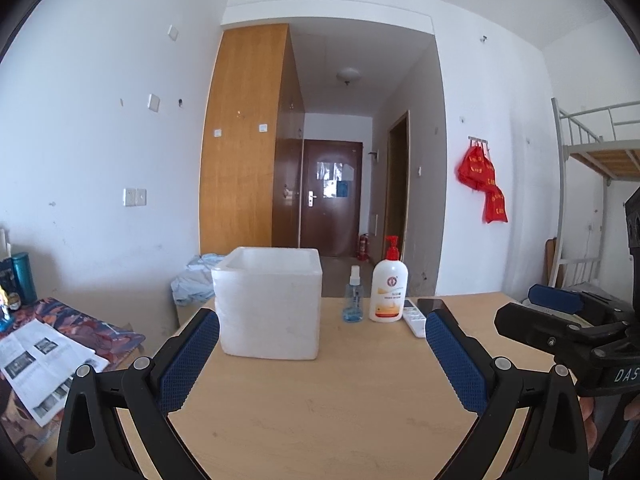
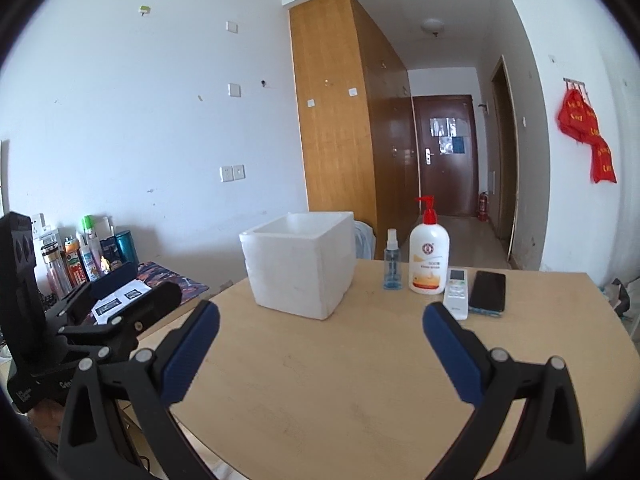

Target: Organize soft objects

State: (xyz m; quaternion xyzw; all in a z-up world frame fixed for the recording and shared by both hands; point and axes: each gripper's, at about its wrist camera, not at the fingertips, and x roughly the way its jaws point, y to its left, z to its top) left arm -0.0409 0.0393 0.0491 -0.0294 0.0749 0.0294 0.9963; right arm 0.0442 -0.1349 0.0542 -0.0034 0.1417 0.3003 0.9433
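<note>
On my far left a low surface carries a newspaper [image 1: 40, 364] and a row of bottles [image 2: 82, 254] against the wall; their labels are too small for me to read. My left claw [image 1: 322, 354] hangs over the near part of the desk [image 1: 320, 408], its blue pads spread wide, holding nothing and touching nothing. Straight ahead of it, a little left of its centre line, the white foam box [image 1: 268, 304] stands upright on the desk, open at the top; I cannot see into it. The box sits just past the left pad's tip in my left view, and I cannot say how much gap there is.

Right of the box stands a small clear spray bottle [image 1: 353, 300] with blue liquid at the bottom, then a white pump bottle [image 1: 388, 286] with a red pump, a round red emblem and an orange band; its print is too blurred to read. Next come a white remote [image 2: 456, 292] and a dark phone [image 2: 487, 286], lying flat side by side.

My right claw [image 2: 322, 352] is also wide apart and empty, above the bare desk, with the box ahead and left of centre, well beyond the pads. In the left view the right tool's black body shows the letters "DAS" [image 1: 624, 375] before the frame cuts it off. On the far right wall hang red bags [image 1: 482, 184] with yellow writing I cannot make out. I see no soft thing on the desk; crumpled pale blue cloth [image 1: 194, 278] lies behind the box, beyond the desk's far edge.
</note>
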